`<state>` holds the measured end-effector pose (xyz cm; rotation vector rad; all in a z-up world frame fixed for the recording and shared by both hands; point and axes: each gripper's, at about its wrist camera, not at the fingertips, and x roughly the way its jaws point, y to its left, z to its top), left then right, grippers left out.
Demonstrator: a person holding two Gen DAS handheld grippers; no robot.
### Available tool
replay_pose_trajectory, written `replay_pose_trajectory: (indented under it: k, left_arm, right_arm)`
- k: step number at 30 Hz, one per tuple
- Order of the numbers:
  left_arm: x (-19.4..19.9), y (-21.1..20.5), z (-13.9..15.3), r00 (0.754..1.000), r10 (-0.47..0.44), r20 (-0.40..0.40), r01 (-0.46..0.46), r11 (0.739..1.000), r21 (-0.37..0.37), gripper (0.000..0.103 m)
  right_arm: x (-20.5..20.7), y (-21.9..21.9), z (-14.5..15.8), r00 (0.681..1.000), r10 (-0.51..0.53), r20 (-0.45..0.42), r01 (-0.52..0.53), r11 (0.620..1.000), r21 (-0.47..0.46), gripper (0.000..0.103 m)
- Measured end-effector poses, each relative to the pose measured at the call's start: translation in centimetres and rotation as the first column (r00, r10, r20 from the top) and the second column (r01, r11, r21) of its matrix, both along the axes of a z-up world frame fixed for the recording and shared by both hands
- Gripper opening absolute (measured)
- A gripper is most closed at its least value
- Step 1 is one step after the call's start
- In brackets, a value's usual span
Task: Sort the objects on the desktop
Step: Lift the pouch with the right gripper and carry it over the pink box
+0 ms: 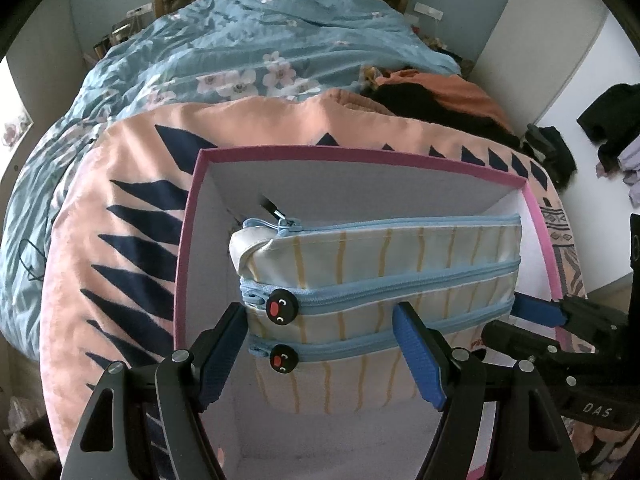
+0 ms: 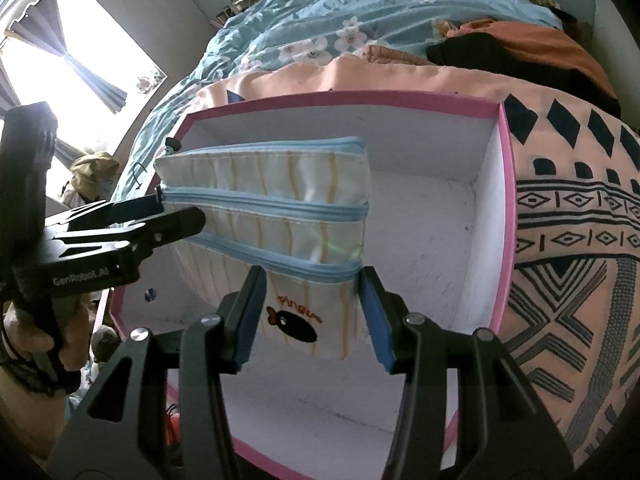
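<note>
**Pencil case held over box by both grippers**

I see the striped pencil case point(image 1: 380, 280) clamped at both ends. My left hand-held gripper point(image 1: 320, 344) pinches the end with the penguin zipper pulls point(image 1: 277, 307); my right hand-held gripper point(image 2: 312, 312) pinches the opposite end. The case sits inside the pink-rimmed box point(image 1: 360, 155), directly ahead of both grippers. Box rests on the patterned blanket point(image 2: 568, 240) on the bed point(image 1: 260, 40).

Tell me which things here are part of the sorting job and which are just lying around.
Part of the job:
cream striped fabric pencil case with blue zips
pink-rimmed white cardboard box
left tongs
right tongs

Lying about:
blue floral duvet
black and orange clothes
peach patterned blanket
</note>
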<state>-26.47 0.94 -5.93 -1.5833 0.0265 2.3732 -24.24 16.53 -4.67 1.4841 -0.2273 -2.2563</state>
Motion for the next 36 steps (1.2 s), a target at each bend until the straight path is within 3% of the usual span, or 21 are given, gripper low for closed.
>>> replay_pose_trajectory:
  k: [19, 36]
  left_arm:
    - [-2.0, 0.4, -2.3, 1.0, 0.015, 0.011, -0.015, 0.999, -0.042, 0.076]
    - [-3.1, 2.5, -3.3, 0.999, -0.017, -0.043, 0.009, 0.982, -0.187, 0.076]
  right_arm:
    - [-2.7, -0.8, -2.3, 0.999, -0.019, 0.039, 0.018, 0.999, 0.049, 0.051]
    - [-4.6, -1.6, -4.0, 0.997, -0.04, 0.072, 0.033, 0.994, 0.107, 0.051]
